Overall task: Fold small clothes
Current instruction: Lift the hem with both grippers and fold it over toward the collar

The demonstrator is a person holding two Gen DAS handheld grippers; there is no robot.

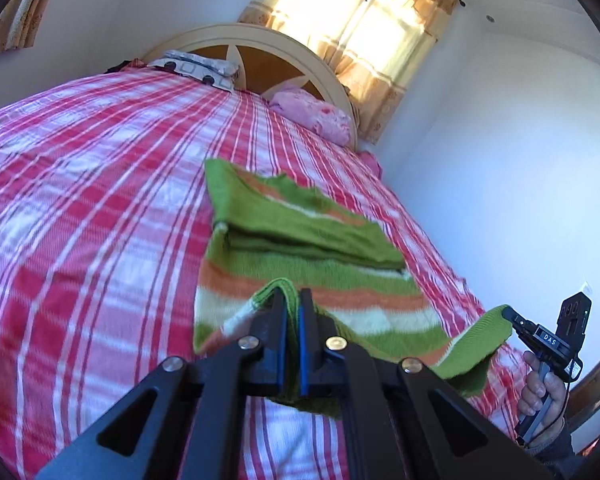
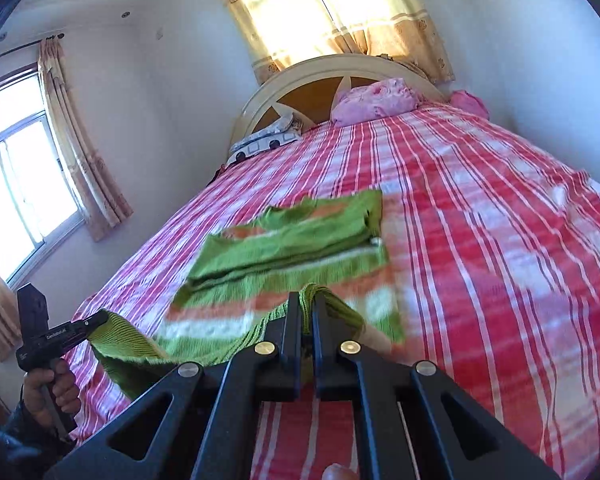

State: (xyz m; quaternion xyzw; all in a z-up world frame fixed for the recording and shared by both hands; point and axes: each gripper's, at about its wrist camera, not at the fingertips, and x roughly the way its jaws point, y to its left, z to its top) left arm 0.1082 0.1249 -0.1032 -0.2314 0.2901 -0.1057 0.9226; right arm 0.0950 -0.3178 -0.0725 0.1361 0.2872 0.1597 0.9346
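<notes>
A small green knitted garment with orange and white stripes [image 1: 300,240] lies partly folded on the bed; it also shows in the right wrist view [image 2: 292,240]. My left gripper [image 1: 293,300] is shut on one corner of its near hem and holds it lifted. My right gripper [image 2: 307,304] is shut on the other near corner. Each gripper shows in the other's view: the right one [image 1: 510,314] at the lower right, the left one [image 2: 100,318] at the lower left, both pinching the raised green edge.
The bed has a red and white plaid cover [image 1: 100,200]. A pink pillow [image 1: 312,116] and a patterned pillow [image 1: 200,66] lie by the curved headboard [image 2: 320,76]. Curtained windows stand behind the bed [image 2: 340,8] and on the side wall [image 2: 20,168]. A white wall [image 1: 520,160] runs along the bed's far side.
</notes>
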